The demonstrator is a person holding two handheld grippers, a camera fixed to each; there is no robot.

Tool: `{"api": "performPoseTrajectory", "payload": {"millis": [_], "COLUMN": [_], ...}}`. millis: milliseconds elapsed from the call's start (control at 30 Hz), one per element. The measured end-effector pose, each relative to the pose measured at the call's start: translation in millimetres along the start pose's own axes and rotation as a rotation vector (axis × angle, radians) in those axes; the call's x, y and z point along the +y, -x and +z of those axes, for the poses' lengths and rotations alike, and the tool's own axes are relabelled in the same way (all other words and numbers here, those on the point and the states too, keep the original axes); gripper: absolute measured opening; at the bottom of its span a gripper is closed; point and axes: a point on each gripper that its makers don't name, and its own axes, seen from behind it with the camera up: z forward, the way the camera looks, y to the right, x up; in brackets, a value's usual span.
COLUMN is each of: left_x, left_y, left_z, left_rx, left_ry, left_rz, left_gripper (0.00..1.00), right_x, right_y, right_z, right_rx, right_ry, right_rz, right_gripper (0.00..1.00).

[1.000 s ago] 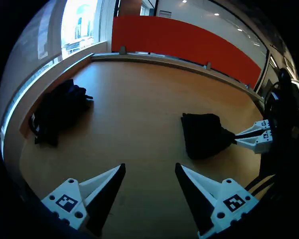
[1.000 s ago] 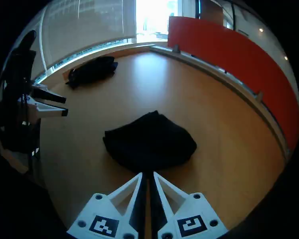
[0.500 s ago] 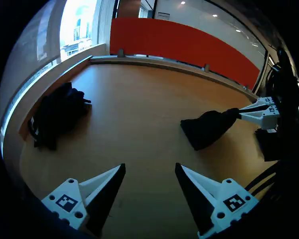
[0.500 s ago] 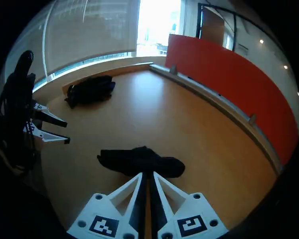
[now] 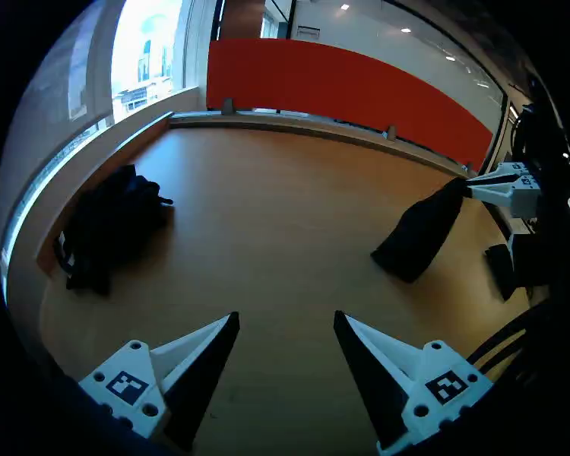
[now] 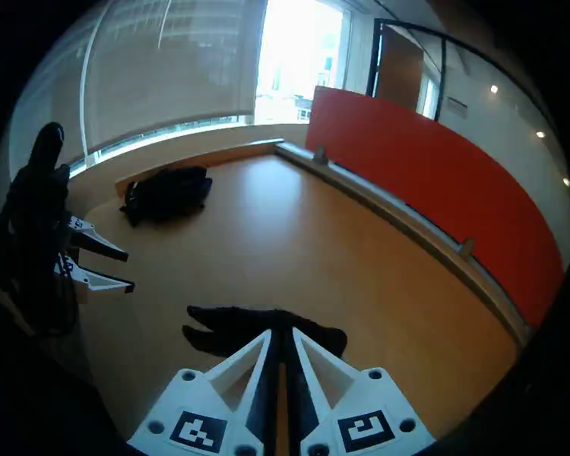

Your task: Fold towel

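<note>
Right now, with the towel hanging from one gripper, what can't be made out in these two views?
- Right gripper view: the right gripper's own fingers cover the pinch point and much of the towel.
- Left gripper view: the towel's folds are lost in uniform black, and whether its lower end touches the table is unclear.
- Both views: the dark bag is too shadowed for any detail.

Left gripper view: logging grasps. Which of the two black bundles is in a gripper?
The towel at right, hanging from the right gripper; the other bundle lies by the window.
</note>
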Motion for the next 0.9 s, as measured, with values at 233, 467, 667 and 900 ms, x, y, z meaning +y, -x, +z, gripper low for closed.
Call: {"api": "performPoseTrajectory", "payload": {"millis": [233, 467, 667, 900], "left_x": [4.0, 7.0, 8.8, 11.4], "left_y": [-3, -7, -9, -11], "left_z": [0.2, 1.7, 4.9, 8.5], "left_rx": [0.001, 0.003, 0.001, -0.002], "left_ry": [0.010, 0.019, 0.024, 0.027], "left_rz": [0.009, 0.017, 0.024, 0.035], "left_gripper": [0.92, 0.92, 0.92, 0.92], "right_x": [11, 23, 40, 66], "right_y": [-7, -8, -6, 2], "right_z": [-11.1, -22.6, -35.5, -53.7], "right_rx": [0.016, 0.023, 0.027, 0.026], "right_ry": [0.021, 0.042, 0.064, 0.096], "right_rz": [0.008, 0.023, 0.040, 0.055], "right_gripper": [0.04, 0.04, 0.04, 0.04]}}
